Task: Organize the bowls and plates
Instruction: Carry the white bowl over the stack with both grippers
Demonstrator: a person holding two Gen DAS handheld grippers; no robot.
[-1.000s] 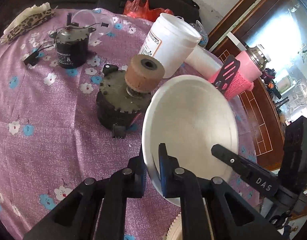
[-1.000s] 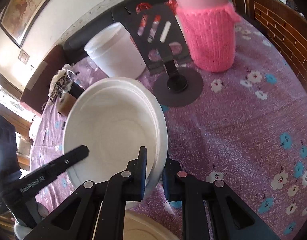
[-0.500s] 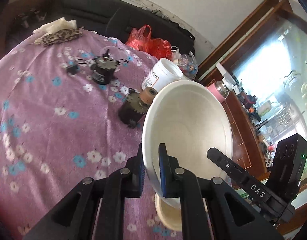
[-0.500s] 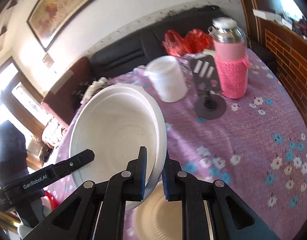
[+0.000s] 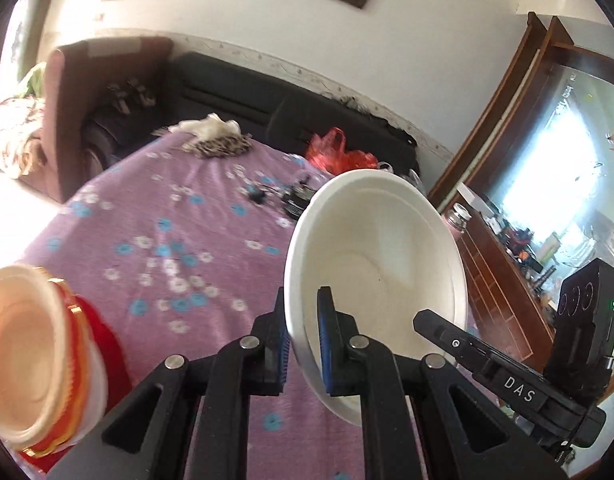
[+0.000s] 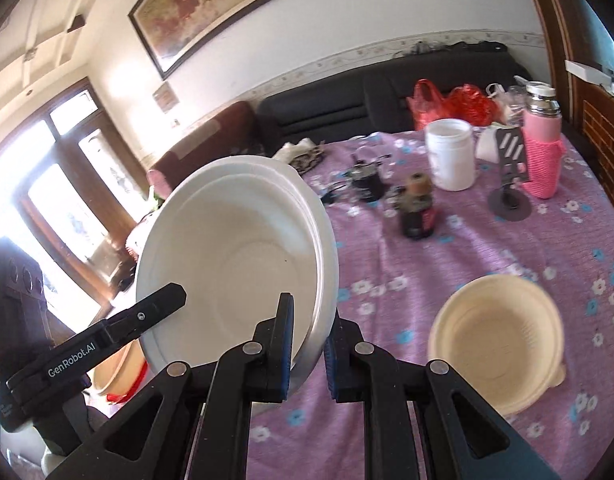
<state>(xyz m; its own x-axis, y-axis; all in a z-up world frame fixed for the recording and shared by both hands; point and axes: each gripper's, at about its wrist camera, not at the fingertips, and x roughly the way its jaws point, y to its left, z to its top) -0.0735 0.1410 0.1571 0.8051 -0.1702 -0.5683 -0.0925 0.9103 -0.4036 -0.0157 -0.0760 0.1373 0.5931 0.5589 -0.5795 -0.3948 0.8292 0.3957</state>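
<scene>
Left wrist view: left gripper (image 5: pixel 302 346) clamps the thin rim of smooth white bowls (image 5: pixel 377 276), nested and tilted above the purple floral tablecloth (image 5: pixel 179 240). Right gripper (image 6: pixel 309 354) pinches the opposite rim; a beige ribbed bowl (image 6: pixel 497 344) lies flat nearby.

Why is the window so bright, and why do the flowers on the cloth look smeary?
Left wrist view: sun whitens the window; the flowered tablecloth smears because the camera moves. Right wrist view: glare fills the glass door; the white bowls in the tongs stay sharp.
</scene>
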